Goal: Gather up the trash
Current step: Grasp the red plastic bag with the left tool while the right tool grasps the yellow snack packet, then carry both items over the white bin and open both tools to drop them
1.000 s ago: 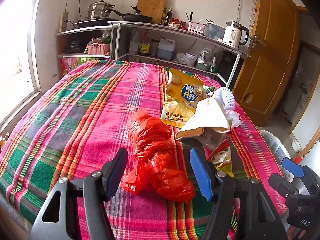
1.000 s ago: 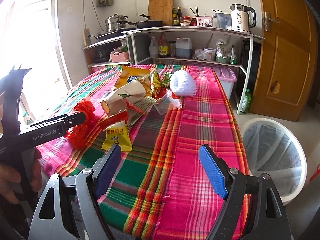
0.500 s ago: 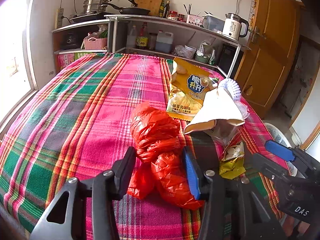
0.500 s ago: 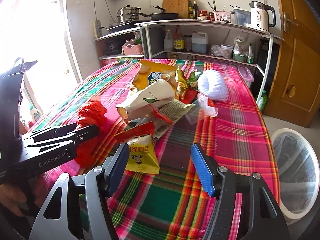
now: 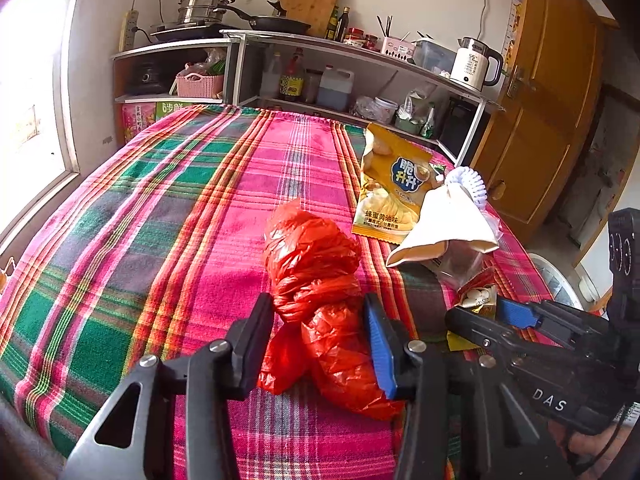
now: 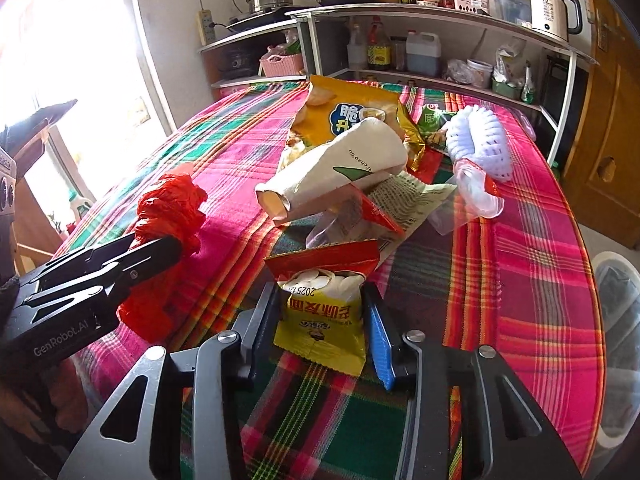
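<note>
A crumpled red plastic bag (image 5: 312, 256) lies on the plaid tablecloth (image 5: 160, 220). My left gripper (image 5: 318, 308) straddles its near end, jaws closing, with both pads pressed into the plastic; the right wrist view shows the same gripper (image 6: 160, 248) pinching the red plastic bag (image 6: 168, 200). A yellow snack packet (image 6: 320, 320) with a torn red top lies between the fingers of my right gripper (image 6: 320, 292). Its jaws are closing, and the pads sit just at the packet's edges without squeezing it. In the left wrist view the right gripper (image 5: 476, 314) is at the packet (image 5: 476, 296).
Behind the packet lies a heap of litter: a white paper bag (image 6: 340, 164), a yellow chip bag (image 6: 344, 112), printed wrappers and a white foam net (image 6: 480, 140). A lined bin (image 6: 616, 320) stands off the table's right edge. Kitchen shelves (image 5: 360, 60) and a wooden door (image 5: 552, 100) stand beyond.
Both grippers narrowed from wide open. The left one closed onto the red bag. The right one moved forward and down until the yellow packet lay between its fingers.
</note>
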`<state>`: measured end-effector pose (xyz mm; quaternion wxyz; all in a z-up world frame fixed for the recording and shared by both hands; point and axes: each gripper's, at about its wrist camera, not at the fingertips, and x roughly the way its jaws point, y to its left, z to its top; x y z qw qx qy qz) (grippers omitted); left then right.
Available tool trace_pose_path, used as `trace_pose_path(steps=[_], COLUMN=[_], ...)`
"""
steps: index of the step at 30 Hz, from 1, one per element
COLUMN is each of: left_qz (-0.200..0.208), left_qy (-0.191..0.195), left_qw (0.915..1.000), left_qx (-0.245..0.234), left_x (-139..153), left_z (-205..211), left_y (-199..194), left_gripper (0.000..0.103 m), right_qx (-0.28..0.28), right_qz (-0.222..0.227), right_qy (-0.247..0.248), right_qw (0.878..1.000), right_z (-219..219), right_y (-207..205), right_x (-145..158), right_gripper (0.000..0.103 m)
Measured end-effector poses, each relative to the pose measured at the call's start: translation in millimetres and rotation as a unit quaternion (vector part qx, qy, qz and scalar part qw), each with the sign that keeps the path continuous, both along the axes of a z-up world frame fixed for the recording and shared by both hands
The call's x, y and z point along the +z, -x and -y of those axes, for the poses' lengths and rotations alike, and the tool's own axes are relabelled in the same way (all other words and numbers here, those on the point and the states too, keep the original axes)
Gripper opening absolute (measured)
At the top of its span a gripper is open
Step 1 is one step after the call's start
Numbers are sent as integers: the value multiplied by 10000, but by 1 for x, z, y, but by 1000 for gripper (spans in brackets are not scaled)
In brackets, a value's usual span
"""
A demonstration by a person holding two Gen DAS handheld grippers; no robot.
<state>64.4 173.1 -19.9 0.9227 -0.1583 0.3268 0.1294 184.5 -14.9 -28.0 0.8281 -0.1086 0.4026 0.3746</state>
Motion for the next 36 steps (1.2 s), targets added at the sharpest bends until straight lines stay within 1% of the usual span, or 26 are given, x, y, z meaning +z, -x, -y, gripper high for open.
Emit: trace_pose_path(steps=[8, 11, 16, 21, 29, 36], left_qz=[81, 111, 202, 267, 355, 359], left_qy=[-32, -40, -41, -42, -71, -184], left_qw=[9999, 9997, 9987, 9960, 9860, 9746], left_qx=[-113, -194, -465, -851, -1627, -2201], left_x=[7, 12, 23, 33, 49, 58], left_z=[8, 17, 40, 72, 134, 185], left_y=[6, 8, 7, -4, -41, -75], left_gripper=[47, 47, 47, 47, 47, 47], right_qx=[-87, -168, -436, -841, -1680, -2295], right_qz=[-49, -63, 31, 146, 252, 206], right_qy=[-113, -181, -302, -388, -499, -564], right_qw=[9999, 9997, 9986, 9956, 9842, 9715], right_z=[12, 23, 54, 94, 169, 225], right_y=[6, 9, 12, 8, -13, -30], right_x=[6, 9, 20, 31, 42, 36], right_gripper=[40, 40, 40, 40, 40, 40])
